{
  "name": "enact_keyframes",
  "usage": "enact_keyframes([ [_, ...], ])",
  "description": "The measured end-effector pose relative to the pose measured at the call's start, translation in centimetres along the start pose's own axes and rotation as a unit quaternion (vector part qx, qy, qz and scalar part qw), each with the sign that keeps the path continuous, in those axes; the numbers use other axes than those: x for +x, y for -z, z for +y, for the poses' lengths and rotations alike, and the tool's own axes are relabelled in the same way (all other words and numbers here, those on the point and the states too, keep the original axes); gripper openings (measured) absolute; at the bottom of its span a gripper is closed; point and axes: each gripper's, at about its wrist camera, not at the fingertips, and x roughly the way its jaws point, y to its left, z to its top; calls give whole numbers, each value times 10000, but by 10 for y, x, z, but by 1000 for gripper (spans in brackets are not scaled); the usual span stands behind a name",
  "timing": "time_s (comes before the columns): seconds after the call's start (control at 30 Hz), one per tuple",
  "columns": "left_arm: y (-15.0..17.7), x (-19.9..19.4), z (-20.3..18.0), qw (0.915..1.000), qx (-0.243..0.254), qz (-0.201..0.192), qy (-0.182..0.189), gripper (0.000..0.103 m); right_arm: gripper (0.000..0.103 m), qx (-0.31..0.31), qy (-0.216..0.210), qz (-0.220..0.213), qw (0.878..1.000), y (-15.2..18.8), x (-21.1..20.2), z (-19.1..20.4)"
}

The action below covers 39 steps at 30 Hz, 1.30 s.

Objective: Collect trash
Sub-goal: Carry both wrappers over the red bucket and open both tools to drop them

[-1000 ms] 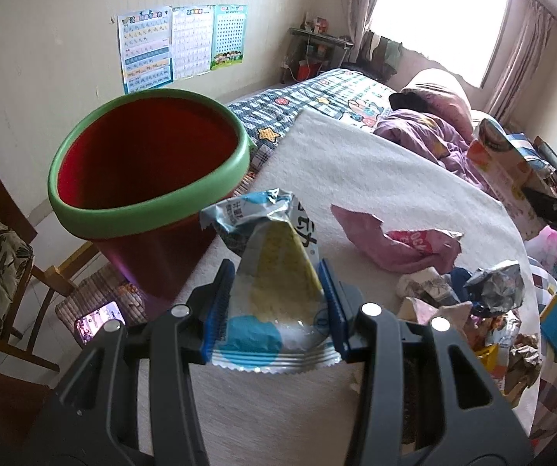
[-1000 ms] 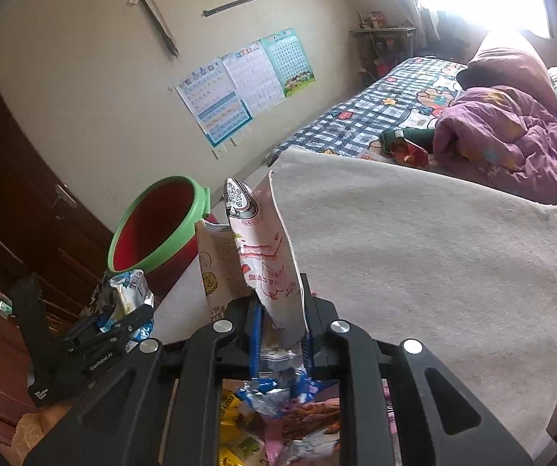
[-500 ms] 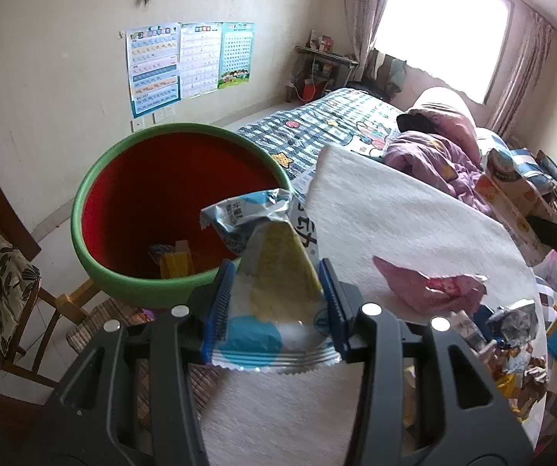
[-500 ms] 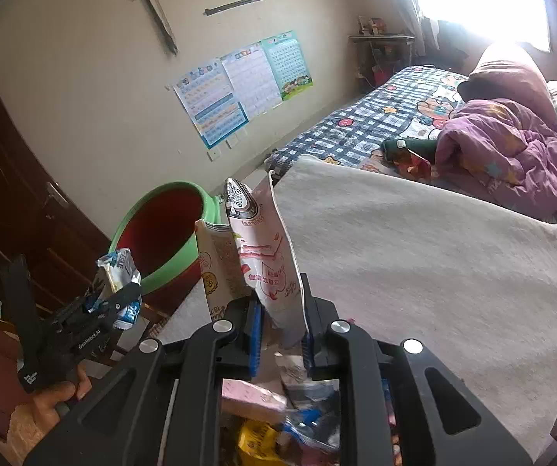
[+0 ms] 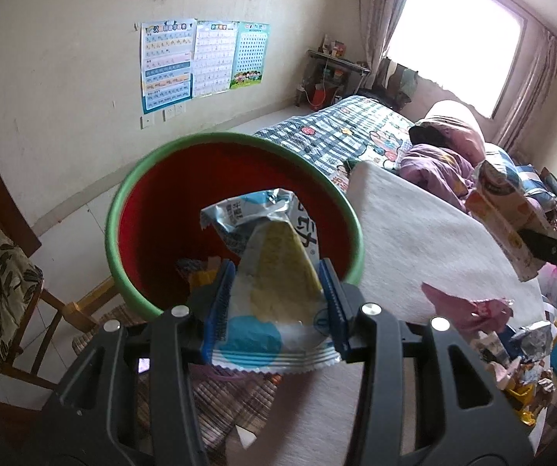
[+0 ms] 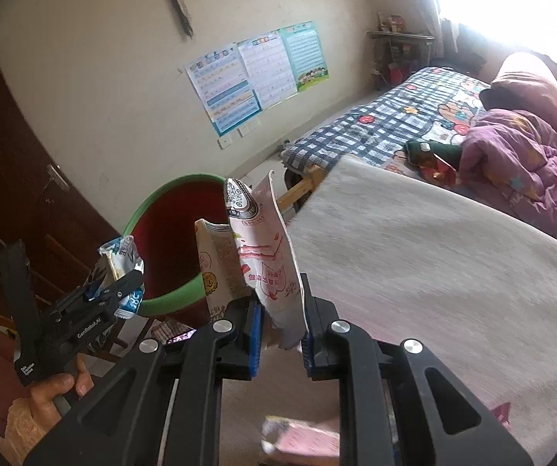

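Observation:
My left gripper [image 5: 276, 303] is shut on a blue and white snack wrapper [image 5: 267, 272] and holds it over the near rim of the red bin with a green rim [image 5: 162, 209]. Some trash lies at the bin's bottom. My right gripper [image 6: 280, 324] is shut on a pink and white wrapper [image 6: 267, 248] and a beige one [image 6: 216, 264], above the table edge beside the bin [image 6: 169, 233]. The left gripper also shows in the right wrist view [image 6: 119, 283].
A table with a white cloth [image 5: 414, 233] holds a pink wrapper [image 5: 469, 306] and a pile of trash [image 5: 519, 353] at its right. A wooden chair [image 5: 2, 291] stands left of the bin. A bed [image 6: 414, 116] lies behind the table.
My left gripper has risen and moved toward the bin, now holding its wrapper over the opening. My right gripper with its wrappers has moved left toward the bin.

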Motion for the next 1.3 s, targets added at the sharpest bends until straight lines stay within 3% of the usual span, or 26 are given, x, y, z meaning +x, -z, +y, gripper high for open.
enact_keyframes([
  [0.37,-25,18,28,9999,49,-10,-98,42,16,-236,-211,188,9993,-24,42,38],
  [0.8,-27,54,40,9994,-29,320,-153,43,16,-507,-438,619,9958,-53,102,71],
  [1.23,-33,65,39,9988,16,446,-191,43,16,-567,-428,727,9948,-51,118,79],
  [1.3,-33,65,39,9988,15,451,-176,47,16,-576,-428,739,9947,-51,119,79],
])
